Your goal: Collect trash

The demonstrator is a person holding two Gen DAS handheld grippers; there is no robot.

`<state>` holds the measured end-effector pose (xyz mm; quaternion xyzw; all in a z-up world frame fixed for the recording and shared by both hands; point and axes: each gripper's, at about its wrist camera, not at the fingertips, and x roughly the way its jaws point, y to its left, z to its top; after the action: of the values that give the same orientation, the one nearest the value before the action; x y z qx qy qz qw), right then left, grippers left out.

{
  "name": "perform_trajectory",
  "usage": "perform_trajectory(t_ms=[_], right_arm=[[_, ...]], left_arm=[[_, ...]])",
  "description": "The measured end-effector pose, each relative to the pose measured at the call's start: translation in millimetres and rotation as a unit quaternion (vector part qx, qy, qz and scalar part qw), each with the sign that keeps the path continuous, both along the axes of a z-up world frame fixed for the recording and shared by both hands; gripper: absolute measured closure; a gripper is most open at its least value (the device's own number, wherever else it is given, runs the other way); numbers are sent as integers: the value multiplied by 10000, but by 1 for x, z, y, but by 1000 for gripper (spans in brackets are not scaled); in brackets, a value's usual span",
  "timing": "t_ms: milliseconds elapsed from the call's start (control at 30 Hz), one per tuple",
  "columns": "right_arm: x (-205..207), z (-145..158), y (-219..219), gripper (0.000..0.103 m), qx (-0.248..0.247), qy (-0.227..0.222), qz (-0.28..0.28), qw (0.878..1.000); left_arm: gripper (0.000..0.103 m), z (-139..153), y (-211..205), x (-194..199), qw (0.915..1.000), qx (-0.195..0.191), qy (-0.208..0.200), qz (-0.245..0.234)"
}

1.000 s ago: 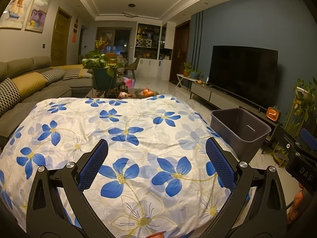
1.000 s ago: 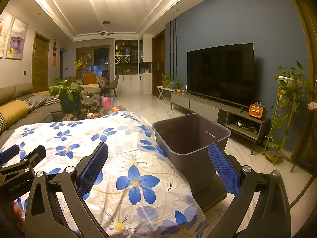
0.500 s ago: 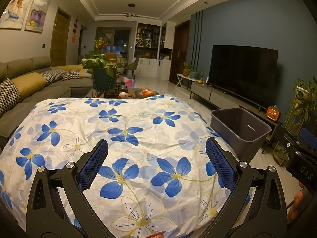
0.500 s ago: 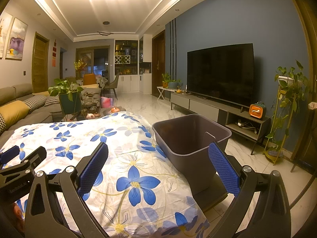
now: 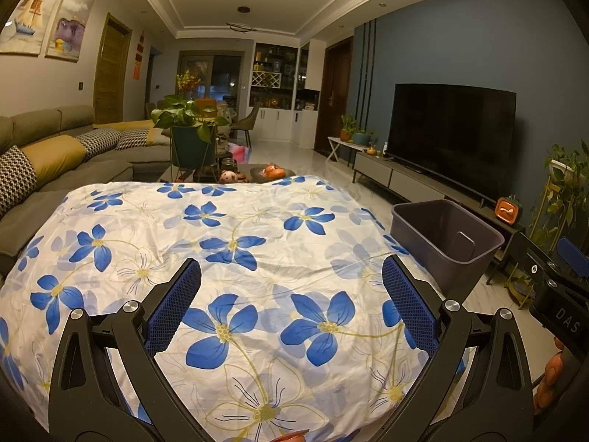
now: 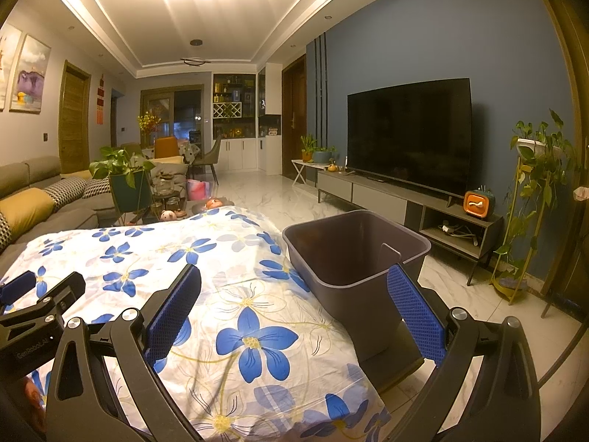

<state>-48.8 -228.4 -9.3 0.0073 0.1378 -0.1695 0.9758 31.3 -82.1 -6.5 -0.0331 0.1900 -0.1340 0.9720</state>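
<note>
Left wrist cam sits low over the floral cloth [image 5: 257, 243], facing down the room. Right wrist cam, just beside it, faces the same way, nearer the bin [image 6: 353, 258]. Both share cloth, bin, TV [image 5: 452, 129].

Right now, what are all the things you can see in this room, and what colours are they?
Flowered cloth: one, white with blue flowers, spread over the near surface.
Bin: one, dark grey, looks empty, right of the cloth.
Television: one, black, on the blue wall.
TV cabinet: one, grey, under the television.
Small box: one, orange, on the cabinet's end.
Sofa: one, grey, yellow and patterned cushions, left.
Potted plant: one, green in a teal pot, behind the cloth.
Plant stand: one, gold, green vines, far right.
Left gripper: one, black, blue pads, open.
Right gripper: one, same, open.
</note>
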Motion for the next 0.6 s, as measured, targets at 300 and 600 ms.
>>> perform_trajectory(t_ms=[300, 600], right_arm=[[0, 0, -1, 6, 7, -3, -2, 10000], [0, 0, -1, 6, 25, 6, -12, 10000]], left_arm=[[6, -1, -1, 0, 10000, 3, -2, 4], [19, 3, -1, -1, 10000, 32, -77, -24]])
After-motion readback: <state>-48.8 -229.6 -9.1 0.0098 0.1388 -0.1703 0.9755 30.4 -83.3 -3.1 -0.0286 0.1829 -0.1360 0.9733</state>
